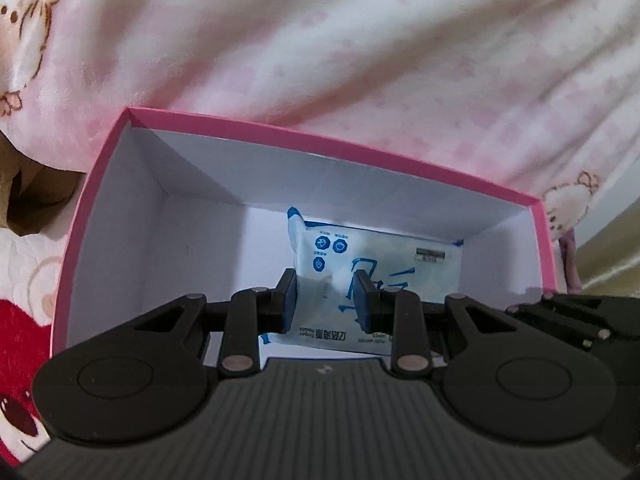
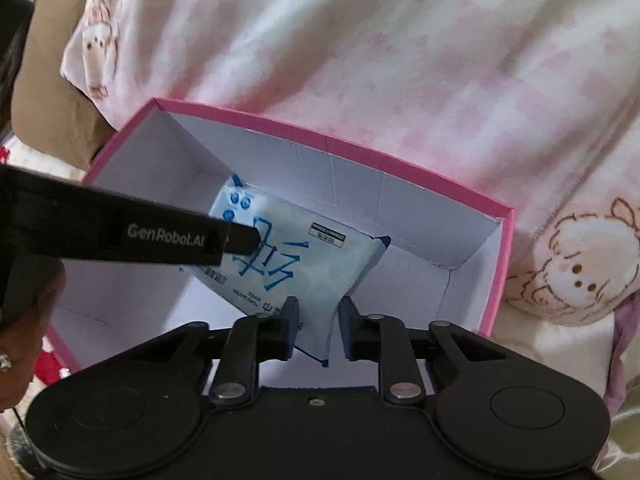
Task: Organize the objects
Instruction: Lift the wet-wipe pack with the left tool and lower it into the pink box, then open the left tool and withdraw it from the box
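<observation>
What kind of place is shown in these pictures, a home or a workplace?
Most likely a bedroom at home, on a bed. A soft pink blanket with cartoon animals fills the background, a red cartoon-print sheet lies underneath, and a pink box holding a wet wipes pack sits on the bedding.

Both wrist views look closely down into the pink box [image 1: 304, 136].

Packet [image 1: 372, 276] in box [image 1: 320, 148], toward its right side | blanket [image 1: 360, 60] behind box | both grippers [image 1: 325, 300] [image 2: 319, 326] over box's near edge, above packet
</observation>
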Tool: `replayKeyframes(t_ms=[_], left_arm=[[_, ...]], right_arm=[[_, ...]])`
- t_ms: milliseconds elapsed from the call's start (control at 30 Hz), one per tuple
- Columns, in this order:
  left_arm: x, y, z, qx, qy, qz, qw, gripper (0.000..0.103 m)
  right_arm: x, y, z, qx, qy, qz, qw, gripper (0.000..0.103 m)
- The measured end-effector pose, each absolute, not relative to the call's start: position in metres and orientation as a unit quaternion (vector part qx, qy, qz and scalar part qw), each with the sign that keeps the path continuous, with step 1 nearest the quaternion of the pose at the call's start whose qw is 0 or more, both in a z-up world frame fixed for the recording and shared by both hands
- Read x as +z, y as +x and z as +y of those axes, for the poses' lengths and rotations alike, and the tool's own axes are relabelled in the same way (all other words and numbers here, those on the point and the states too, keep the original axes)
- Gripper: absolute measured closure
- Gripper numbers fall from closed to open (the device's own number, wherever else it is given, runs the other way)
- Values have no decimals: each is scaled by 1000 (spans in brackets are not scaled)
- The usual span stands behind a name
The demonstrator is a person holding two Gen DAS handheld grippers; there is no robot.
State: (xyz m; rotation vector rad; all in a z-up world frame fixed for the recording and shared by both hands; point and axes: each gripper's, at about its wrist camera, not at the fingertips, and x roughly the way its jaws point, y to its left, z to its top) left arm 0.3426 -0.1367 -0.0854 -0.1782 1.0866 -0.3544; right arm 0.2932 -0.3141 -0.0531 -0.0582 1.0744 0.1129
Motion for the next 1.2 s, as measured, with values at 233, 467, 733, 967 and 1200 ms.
replayKeyframes(t_ms=[233, 467, 733, 967, 1200], left_arm=[[-105, 355, -151, -149, -86, 534, 827, 75], [-117, 359, -158, -113, -82, 563, 815, 73], [-125, 355, -174, -127, -75, 567, 811, 81], [-128, 352, -191, -150, -109, 576, 796, 89], [-120, 341, -197, -180, -113, 552, 806, 89]], right_arm=[[-71, 298, -307, 25, -64, 513, 855, 81], [-63, 285, -338, 67, 35, 502, 862, 73], [-79, 284, -318, 139, 34, 542, 828, 73], [-98, 296, -302, 56, -18, 558, 827, 78], [-88, 296, -311, 41, 47, 533, 844, 77]])
